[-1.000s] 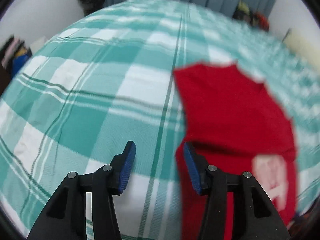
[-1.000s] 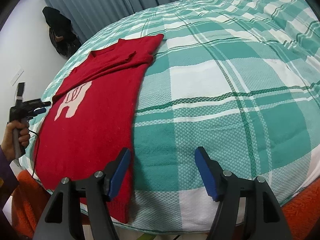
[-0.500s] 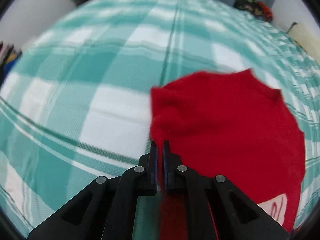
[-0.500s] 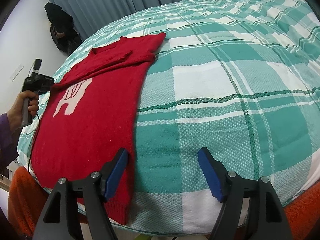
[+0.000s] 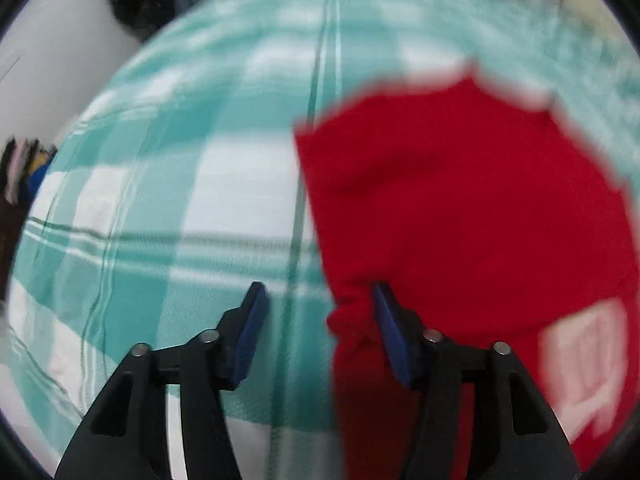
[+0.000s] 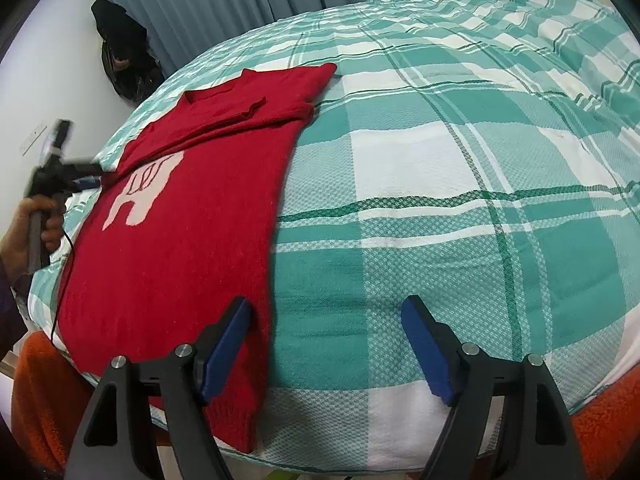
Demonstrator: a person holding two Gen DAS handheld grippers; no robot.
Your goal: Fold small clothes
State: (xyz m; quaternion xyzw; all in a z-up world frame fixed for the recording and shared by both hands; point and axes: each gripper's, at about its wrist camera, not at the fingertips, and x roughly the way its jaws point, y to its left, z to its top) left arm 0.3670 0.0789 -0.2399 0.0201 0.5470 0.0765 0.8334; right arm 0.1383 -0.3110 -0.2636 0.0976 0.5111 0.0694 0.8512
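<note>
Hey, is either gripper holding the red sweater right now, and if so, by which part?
Neither. The left gripper is open at the red sweater's edge, and the right gripper is open above its hem corner. Nothing is clamped.

The sweater (image 6: 192, 232) lies flat on the left part of the bedspread (image 6: 460, 184), its sleeve folded across its far end, with the left gripper (image 6: 90, 174) at its left edge and the right gripper (image 6: 326, 344) over its near right corner.
</note>
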